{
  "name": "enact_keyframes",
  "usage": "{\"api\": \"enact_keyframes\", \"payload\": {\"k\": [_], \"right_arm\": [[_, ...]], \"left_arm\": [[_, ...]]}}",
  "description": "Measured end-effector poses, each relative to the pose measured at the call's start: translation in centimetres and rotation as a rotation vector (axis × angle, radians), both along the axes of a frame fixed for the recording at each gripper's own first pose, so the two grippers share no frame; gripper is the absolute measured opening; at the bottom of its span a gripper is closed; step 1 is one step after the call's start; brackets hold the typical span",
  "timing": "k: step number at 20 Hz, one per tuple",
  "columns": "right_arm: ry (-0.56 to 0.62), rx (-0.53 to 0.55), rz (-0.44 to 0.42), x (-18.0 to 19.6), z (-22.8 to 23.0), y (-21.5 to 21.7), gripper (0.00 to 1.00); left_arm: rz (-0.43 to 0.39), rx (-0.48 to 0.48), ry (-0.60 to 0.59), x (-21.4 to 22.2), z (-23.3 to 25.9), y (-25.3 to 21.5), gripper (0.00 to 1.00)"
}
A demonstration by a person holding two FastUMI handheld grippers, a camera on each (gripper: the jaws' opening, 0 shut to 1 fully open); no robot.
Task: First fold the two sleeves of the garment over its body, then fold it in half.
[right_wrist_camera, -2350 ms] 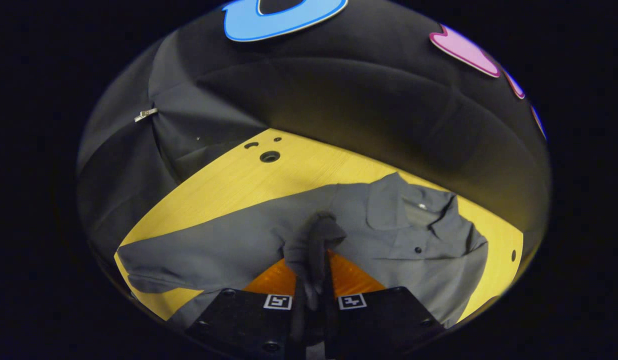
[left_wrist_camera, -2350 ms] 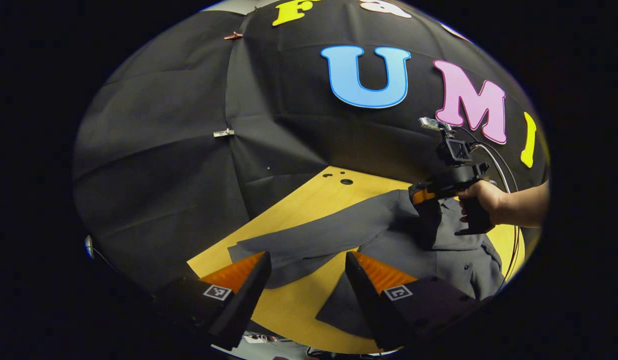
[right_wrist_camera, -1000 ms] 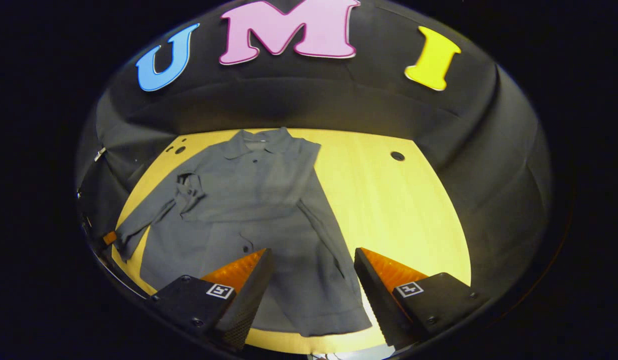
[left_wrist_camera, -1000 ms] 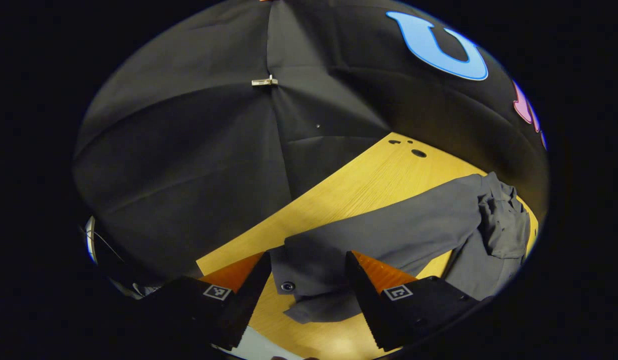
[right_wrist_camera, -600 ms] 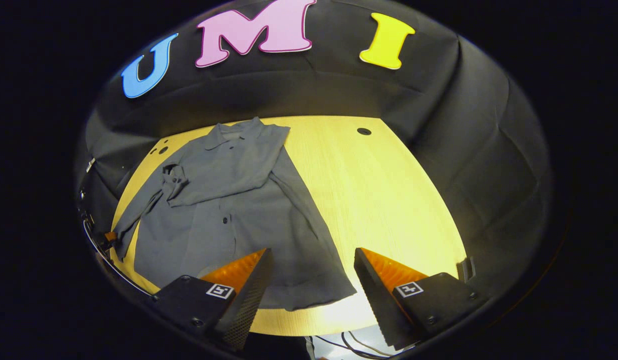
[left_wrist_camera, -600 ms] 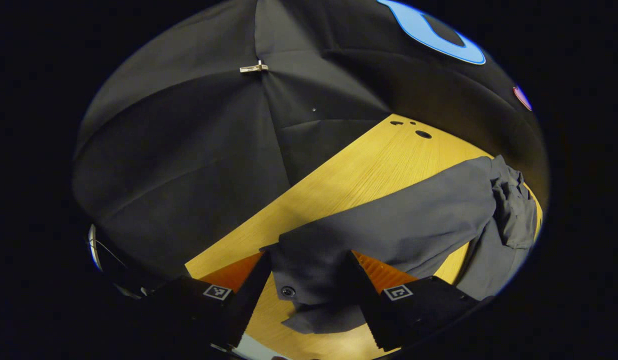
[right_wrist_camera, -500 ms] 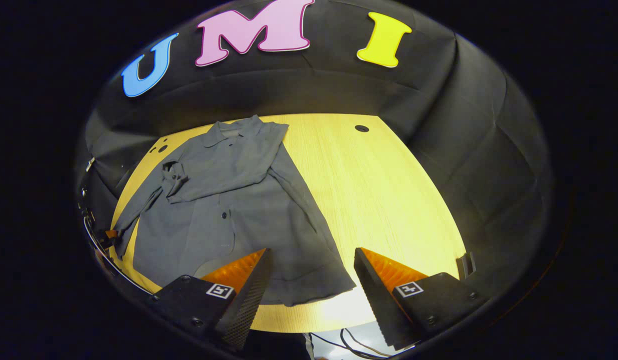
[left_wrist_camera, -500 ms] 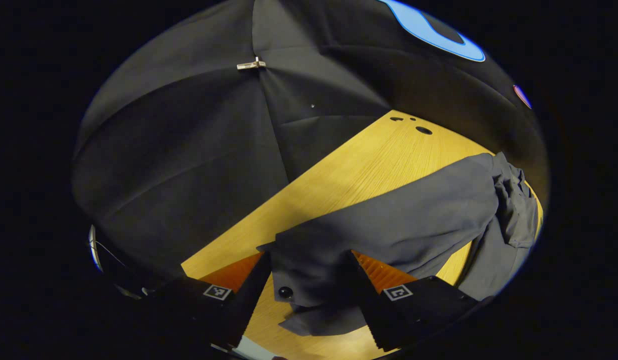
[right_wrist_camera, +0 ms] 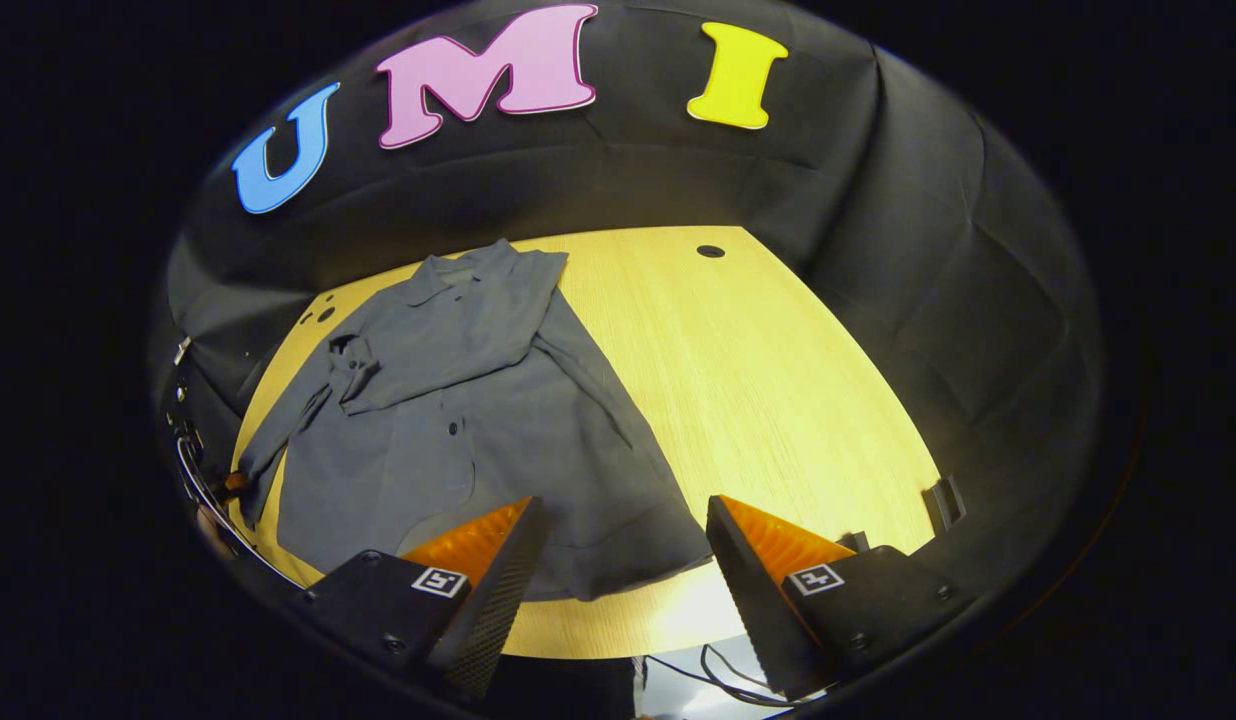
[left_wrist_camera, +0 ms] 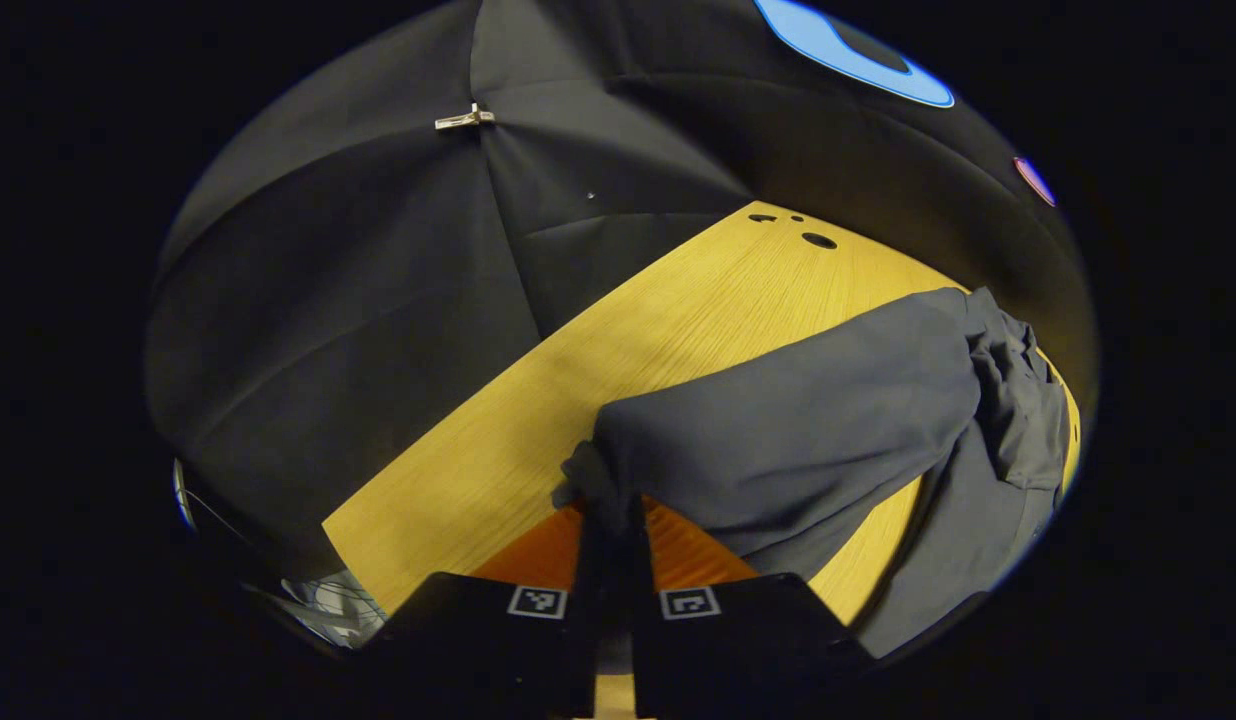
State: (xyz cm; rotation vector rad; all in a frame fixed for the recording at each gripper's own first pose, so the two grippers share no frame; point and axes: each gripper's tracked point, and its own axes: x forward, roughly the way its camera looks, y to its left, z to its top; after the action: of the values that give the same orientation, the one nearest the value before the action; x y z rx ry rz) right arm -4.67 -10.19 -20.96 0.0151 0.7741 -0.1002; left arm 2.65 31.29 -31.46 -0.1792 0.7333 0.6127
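Where the grey button-front shirt [right_wrist_camera: 458, 420] lies flat on the wooden table [right_wrist_camera: 768, 370], one sleeve is folded across its chest and its far cuff runs to the table edge, too small to make out. The left gripper [left_wrist_camera: 610, 520] is closed on the left sleeve [left_wrist_camera: 778, 440], the pinched cuff bunched and hidden between its fingers. The right gripper [right_wrist_camera: 618, 560] hangs wide open above the hem, holding nothing.

Both rigs match: left gripper [left_wrist_camera: 610, 520] and right gripper [right_wrist_camera: 618, 545] each have two wedge-shaped fingers with ribbed inner faces, bolted to dark blocks with visible screws, each block carrying a small square black-and-white marker.
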Motion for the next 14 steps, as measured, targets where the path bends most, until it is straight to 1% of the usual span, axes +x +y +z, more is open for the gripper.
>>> {"api": "enact_keyframes", "payload": {"k": [1,2,3,5,7,8,11,14], "right_arm": [[-0.002,0.003,0.008,0.1,0.0,-0.2,1.0],[-0.002,0.003,0.02,0.3,0.0,-0.3,1.0],[-0.005,-0.001,0.03,0.6,0.0,-0.6,1.0],[-0.009,-0.006,0.047,1.3,-0.1,-1.2,1.0],[-0.005,-0.001,0.057,2.2,-0.3,-1.7,1.0],[0.001,0.007,0.063,2.6,-0.6,-1.8,1.0],[-0.007,0.021,0.084,4.3,-0.8,-2.2,0.99],[-0.007,0.042,0.092,5.3,-1.1,-2.5,0.99]], "left_arm": [[-0.003,0.011,0.007,0.1,0.1,0.0,0.16],[-0.012,0.018,0.025,0.1,0.0,-0.1,0.07],[-0.028,0.017,0.033,0.2,0.0,-0.3,0.06],[-0.033,-0.007,0.023,0.7,1.0,-1.1,0.06],[-0.028,-0.01,-0.028,1.3,3.2,-1.9,0.05],[-0.038,-0.004,-0.052,1.8,4.4,-2.5,0.05],[-0.094,0.041,-0.089,3.2,7.8,-5.0,0.06],[-0.174,0.078,-0.144,5.4,11.3,-9.3,0.05]]}}
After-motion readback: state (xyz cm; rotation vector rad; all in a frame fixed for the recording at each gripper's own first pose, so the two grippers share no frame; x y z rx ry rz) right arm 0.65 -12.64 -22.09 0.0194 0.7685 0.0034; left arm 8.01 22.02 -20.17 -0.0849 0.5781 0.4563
